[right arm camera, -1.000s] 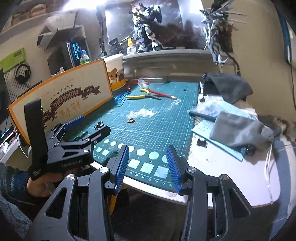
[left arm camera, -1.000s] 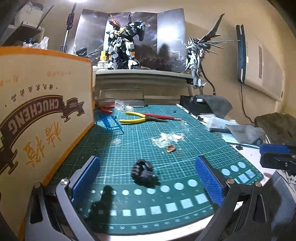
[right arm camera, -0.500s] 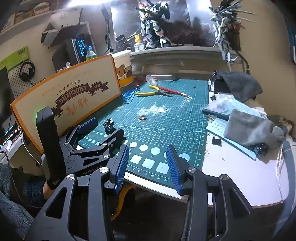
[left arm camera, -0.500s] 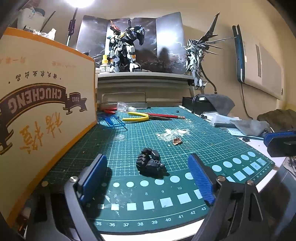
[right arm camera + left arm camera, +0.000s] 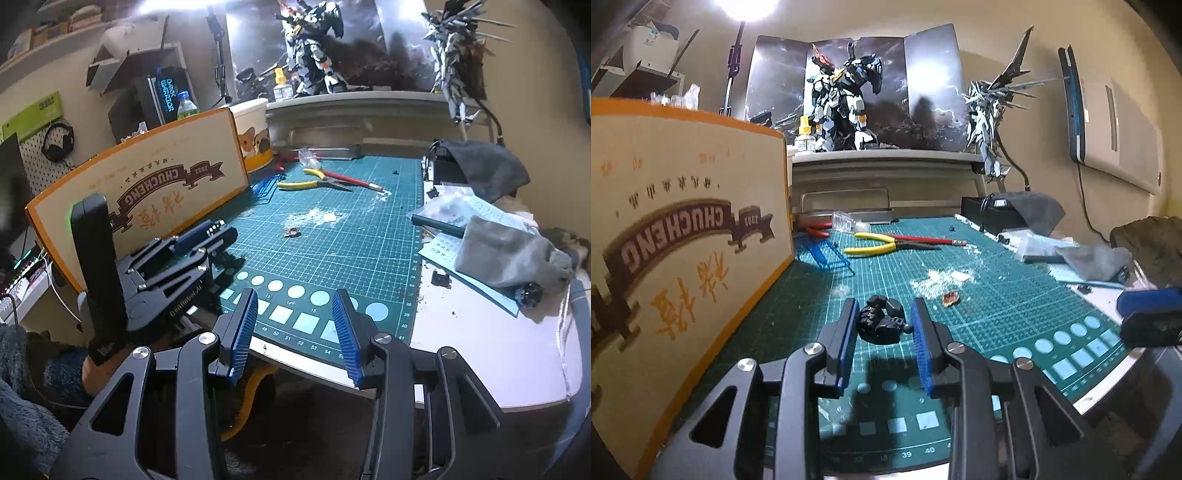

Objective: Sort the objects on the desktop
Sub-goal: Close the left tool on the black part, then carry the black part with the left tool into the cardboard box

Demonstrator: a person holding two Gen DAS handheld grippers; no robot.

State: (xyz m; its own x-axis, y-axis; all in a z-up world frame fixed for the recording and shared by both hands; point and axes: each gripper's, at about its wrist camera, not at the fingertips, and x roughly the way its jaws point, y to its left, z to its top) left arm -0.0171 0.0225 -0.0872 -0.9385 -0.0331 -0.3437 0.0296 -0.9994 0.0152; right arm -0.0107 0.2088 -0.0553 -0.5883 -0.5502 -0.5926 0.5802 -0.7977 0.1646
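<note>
A small black model part [image 5: 882, 323] lies on the green cutting mat [image 5: 997, 295]. My left gripper [image 5: 884, 332] has its blue pads on either side of the part, closed in close to it; contact is not clear. In the right wrist view the left gripper [image 5: 207, 236] is low over the mat beside the orange-edged box [image 5: 147, 199], and the part is hidden there. My right gripper [image 5: 295, 325] is open and empty, held above the mat's front edge.
Yellow-handled pliers [image 5: 882, 243], a red-handled tool [image 5: 931, 240] and a blue plastic frame [image 5: 823, 254] lie at the back of the mat. White crumbs [image 5: 942, 277] and a brown scrap [image 5: 950, 297] lie mid-mat. A grey cloth [image 5: 509, 254], papers and a black box [image 5: 448, 170] stand right.
My left gripper moved forward and down over the black part and its jaws narrowed from wide open to closely flanking it. The right gripper shifted slightly and stayed open.
</note>
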